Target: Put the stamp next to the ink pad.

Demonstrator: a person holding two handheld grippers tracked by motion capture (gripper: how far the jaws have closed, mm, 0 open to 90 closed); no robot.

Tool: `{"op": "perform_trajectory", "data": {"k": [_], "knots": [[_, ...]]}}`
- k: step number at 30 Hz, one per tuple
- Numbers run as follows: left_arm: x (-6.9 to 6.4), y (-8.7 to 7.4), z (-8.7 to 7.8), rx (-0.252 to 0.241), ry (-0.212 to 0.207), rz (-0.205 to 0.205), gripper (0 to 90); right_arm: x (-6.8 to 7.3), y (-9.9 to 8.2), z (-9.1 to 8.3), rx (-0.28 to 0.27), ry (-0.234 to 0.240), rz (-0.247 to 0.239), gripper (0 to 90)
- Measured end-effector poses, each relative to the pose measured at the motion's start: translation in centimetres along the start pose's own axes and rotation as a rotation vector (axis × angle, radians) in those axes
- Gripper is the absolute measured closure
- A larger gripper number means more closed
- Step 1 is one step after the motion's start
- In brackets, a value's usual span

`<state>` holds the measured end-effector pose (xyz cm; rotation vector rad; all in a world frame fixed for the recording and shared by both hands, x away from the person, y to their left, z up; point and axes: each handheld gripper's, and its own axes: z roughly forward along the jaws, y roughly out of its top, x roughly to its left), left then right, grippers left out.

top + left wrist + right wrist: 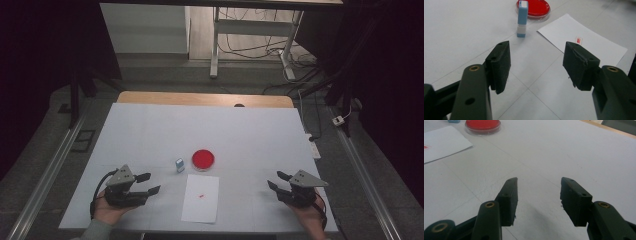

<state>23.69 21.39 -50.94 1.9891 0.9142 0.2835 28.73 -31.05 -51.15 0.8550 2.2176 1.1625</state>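
A small blue and white stamp [180, 165] stands upright on the white table cover, just left of a round red ink pad [203, 159]. In the left gripper view the stamp [522, 18] stands ahead of the jaws with the ink pad [534, 7] behind it. A white sheet [201, 197] with a small red mark [201, 195] lies in front of them. My left gripper [151, 183] rests at the front left, open and empty, pointing right toward the sheet. My right gripper [277, 180] sits at the front right, open and empty. The right gripper view has the ink pad [482, 125] far off.
The white cover [150, 130] spreads over a wooden table whose far edge [205, 98] shows behind it. Beyond stand a desk frame [250, 30] and loose cables on the floor. A power strip [314, 148] lies at the right edge.
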Motion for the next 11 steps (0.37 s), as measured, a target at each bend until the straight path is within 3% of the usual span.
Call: {"op": "perform_trajectory", "data": {"k": [11], "knots": [[0.10, -0.03, 0.06, 0.007, 0.005, -0.004, 39.3, 0.02, 0.02, 0.04, -0.003, 0.005, -0.001, 47.6]]}}
